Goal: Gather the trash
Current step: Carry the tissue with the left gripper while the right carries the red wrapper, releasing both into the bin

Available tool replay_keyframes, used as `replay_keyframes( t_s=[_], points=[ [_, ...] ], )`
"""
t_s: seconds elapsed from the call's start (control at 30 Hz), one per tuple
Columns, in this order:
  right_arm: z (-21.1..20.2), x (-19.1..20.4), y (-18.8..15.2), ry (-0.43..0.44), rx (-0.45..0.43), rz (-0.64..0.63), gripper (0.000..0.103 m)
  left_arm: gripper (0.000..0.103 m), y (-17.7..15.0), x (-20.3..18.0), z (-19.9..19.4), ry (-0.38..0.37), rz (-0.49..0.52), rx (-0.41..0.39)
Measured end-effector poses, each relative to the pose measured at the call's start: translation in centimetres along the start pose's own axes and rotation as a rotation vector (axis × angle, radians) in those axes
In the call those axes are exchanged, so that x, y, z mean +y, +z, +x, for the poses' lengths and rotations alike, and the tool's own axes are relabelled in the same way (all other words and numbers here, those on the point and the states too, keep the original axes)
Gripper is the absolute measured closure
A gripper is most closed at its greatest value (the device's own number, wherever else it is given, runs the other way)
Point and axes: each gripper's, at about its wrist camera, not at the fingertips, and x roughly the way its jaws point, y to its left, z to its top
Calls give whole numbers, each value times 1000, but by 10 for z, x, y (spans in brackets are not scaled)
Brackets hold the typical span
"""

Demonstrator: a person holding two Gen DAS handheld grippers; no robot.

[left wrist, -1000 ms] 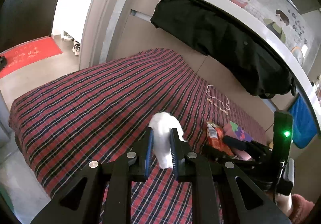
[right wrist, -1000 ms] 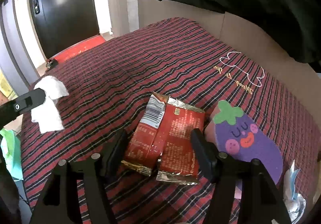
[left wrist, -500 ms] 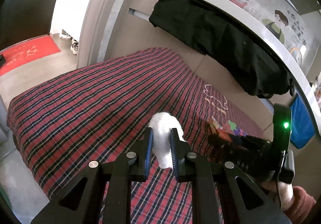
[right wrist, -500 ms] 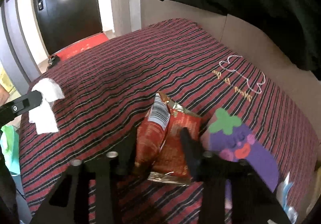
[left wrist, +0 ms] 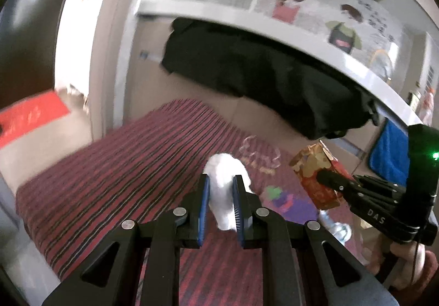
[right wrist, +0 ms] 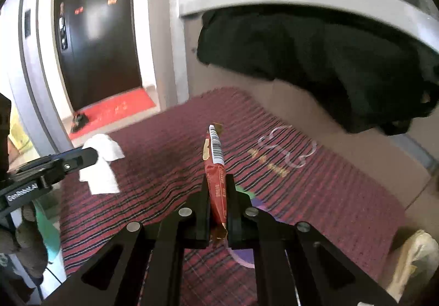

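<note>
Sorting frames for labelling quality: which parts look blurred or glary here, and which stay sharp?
Left wrist view: plaid bedspread and wall smear with motion blur; the left claw and white tissue stay sharp. Right wrist view: bright glare on the black door; the red snack wrapper is crisp, barcode readable. Both bend at the fisheye edges.

White tissue (left wrist: 225, 190); red-gold snack wrapper (right wrist: 216, 177); red-black plaid bedspread (left wrist: 131, 169); purple eggplant toy (left wrist: 288, 200).

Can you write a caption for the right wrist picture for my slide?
Right gripper pinches a red snack wrapper above the striped bed cover, while the left gripper holds a white tissue.
</note>
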Motion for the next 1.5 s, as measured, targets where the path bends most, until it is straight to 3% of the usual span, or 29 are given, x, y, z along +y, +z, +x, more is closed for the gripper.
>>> replay_keyframes(
  t_s=[0.3, 0.73, 0.97, 1.5],
  points=[
    [-88, -63, -3, -81, -158, 88, 96, 86, 14, -121, -5, -53, 199, -91],
    [-163, -170, -52, -237, -204, 199, 96, 86, 1, -253, 17, -121, 301, -193],
    [-190, -218, -84, -313, -213, 256, 95, 86, -15, -303, 37, -193, 338, -164],
    [-196, -297, -148, -384, -153, 407, 95, 86, -80, -388, 100, -363, 403, 41]
  ],
)
